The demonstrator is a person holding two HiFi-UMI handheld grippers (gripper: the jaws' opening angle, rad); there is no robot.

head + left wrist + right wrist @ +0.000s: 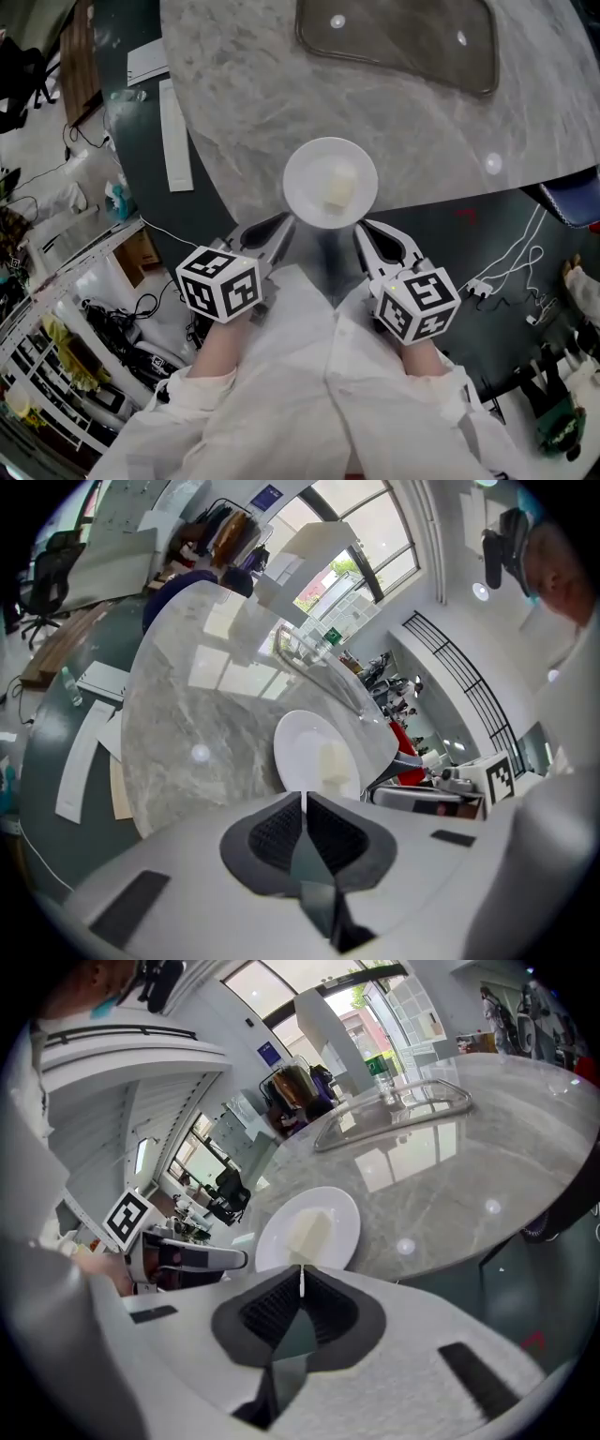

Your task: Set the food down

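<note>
Pinching plate (342, 1218) rim, gripper views only

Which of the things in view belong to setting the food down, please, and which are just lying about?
In the job:
white plate
pale food block on it
left tool and right tool, both clamped on the plate's rim
marble table, the likely landing spot

Lying about:
dark tray on the table
white paper strip
white cables on the floor
</note>
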